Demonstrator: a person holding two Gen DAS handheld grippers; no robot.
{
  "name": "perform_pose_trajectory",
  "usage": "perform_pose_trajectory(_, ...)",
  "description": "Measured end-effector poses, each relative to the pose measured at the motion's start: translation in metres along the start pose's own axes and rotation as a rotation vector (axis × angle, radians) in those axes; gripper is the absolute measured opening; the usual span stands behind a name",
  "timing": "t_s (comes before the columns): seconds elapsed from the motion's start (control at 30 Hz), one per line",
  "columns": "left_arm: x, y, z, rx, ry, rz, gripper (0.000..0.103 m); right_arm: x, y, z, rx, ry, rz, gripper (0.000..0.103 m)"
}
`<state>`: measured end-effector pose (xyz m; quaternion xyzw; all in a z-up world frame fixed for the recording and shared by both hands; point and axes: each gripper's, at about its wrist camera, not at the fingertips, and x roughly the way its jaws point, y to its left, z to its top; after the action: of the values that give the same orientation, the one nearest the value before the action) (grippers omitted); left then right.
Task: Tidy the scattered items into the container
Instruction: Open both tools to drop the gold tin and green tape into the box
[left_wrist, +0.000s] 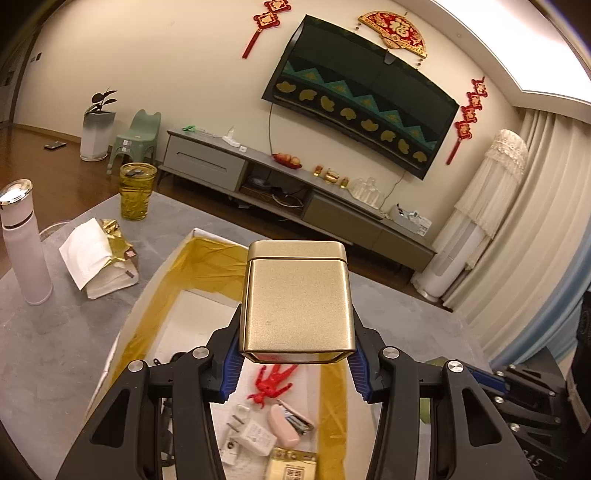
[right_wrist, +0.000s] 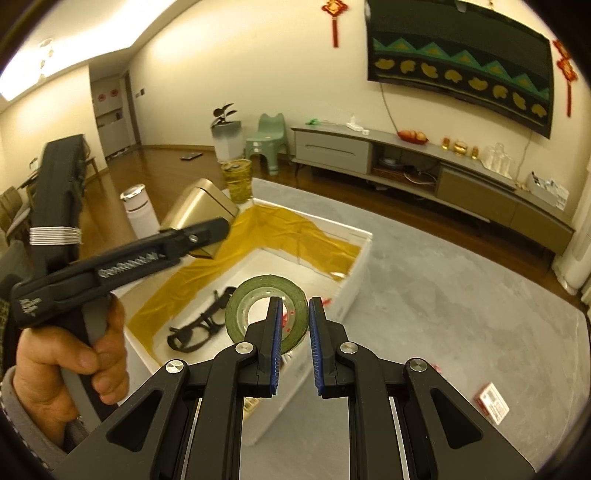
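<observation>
1. the left gripper (left_wrist: 295, 354) holds a gold tin (left_wrist: 295, 299), its blue pads pressed on the tin's two side walls; in the left wrist view the tin fills the centre of the frame with its lid end pointing away from the camera.
2. the tin hangs over the white box (right_wrist: 360, 254) with the yellow lining, not touching it. the box floor shows below the tin at bottom centre, already holding a red figure (left_wrist: 271, 382), a pink stapler (left_wrist: 284, 424) and a white plug (left_wrist: 255, 435).
3. the relation that matters, as i judge it: the box's open floor lies directly under the tin, so the coming move is a drop or a lowering, not a reach sideways. the tin's long axis runs along the fingers.
4. the right gripper (right_wrist: 295, 345) has a narrow gap between its pads. a roll of green tape (right_wrist: 266, 308) sits partly behind the left finger at frame centre, above the box; whether the roll is pinched through its rim or merely behind the finger, i cannot tell.
5. in the right wrist view the tin shows upper left, tilted, over the box's far corner, and black glasses (right_wrist: 197, 326) lie on the box floor.
6. a red packet (right_wrist: 491, 402) lies on the grey table (right_wrist: 461, 295) at lower right, outside the box, nearer the right gripper.
</observation>
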<state>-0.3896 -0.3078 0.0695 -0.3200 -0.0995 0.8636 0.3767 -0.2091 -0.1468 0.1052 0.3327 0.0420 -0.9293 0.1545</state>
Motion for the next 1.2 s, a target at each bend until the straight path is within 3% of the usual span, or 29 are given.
perform_pose_trajectory(0.33, 0.031, 0.025, 0.011, -0.037, 0.062, 0.047, 0.05, 0.035, 0.006, 0.025, -0.017, 0.024, 0.037, 0.015)
perform_pose_trajectory(0.57, 0.047, 0.037, 0.029, -0.074, 0.101, 0.04, 0.05, 0.074, -0.001, 0.043, -0.014, 0.077, 0.044, 0.015)
perform_pose_trajectory(0.8, 0.085, 0.041, 0.039, 0.017, 0.242, 0.073, 0.05, 0.119, -0.009, 0.055, -0.033, 0.137, 0.023, 0.015)
perform_pose_trajectory(1.2, 0.134, 0.044, 0.031, 0.119, 0.383, 0.187, 0.05, 0.173, -0.017, 0.061, -0.084, 0.23, 0.01, 0.017)
